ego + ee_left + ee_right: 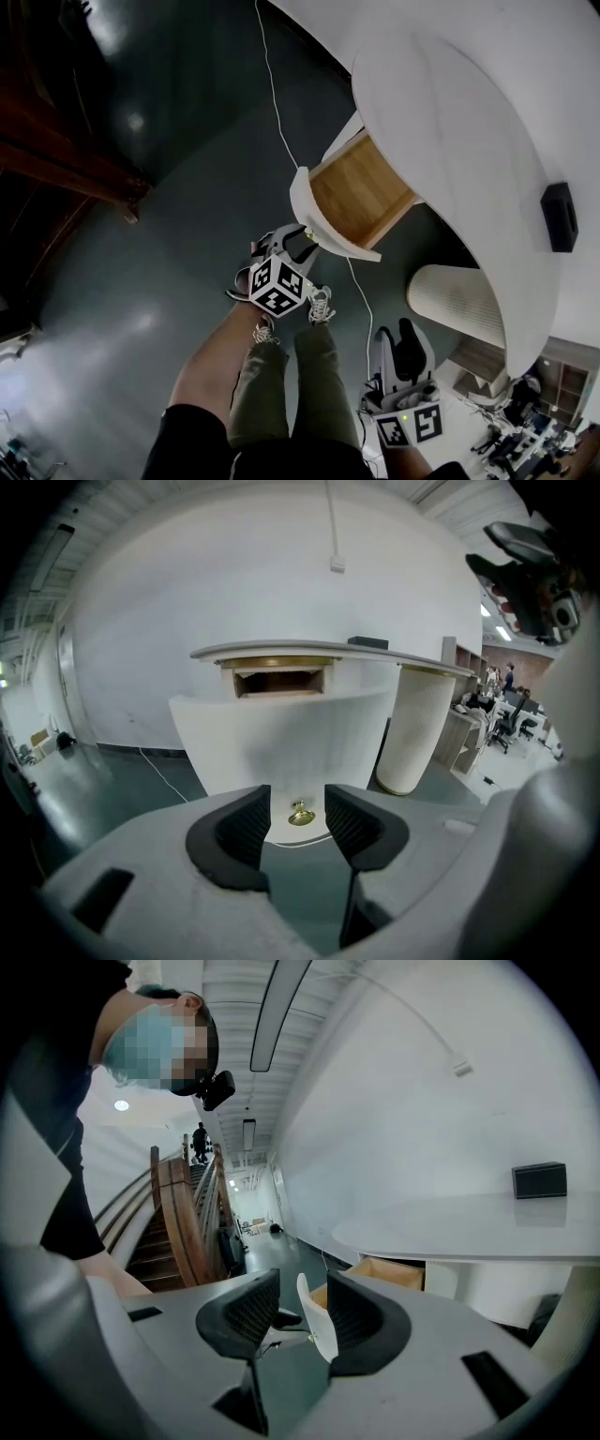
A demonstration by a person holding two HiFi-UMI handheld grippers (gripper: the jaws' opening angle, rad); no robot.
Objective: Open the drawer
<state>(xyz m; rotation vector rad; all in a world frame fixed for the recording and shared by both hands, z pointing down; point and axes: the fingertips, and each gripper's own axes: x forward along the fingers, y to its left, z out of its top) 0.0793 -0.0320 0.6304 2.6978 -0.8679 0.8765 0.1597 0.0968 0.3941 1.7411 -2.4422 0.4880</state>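
Observation:
The drawer [361, 192] stands pulled out from under the white curved desk [469, 112], its wooden inside showing behind its white curved front [311, 211]. My left gripper [298, 239] is just in front of that panel. In the left gripper view the left gripper [298, 808] is open, and the small brass knob [301, 813] shows in the gap a little beyond the pads, untouched. My right gripper [398, 330] hangs apart, low at the right. In its own view the right gripper [302, 1302] is open and empty, with the drawer front [317, 1321] seen edge-on farther off.
A white ribbed column [459, 300] stands under the desk, right of the drawer. A black box [560, 217] lies on the desktop. A white cable [272, 84] runs across the dark floor. A wooden staircase [66, 159] is at the left. The person's legs and shoes [319, 305] are below the drawer.

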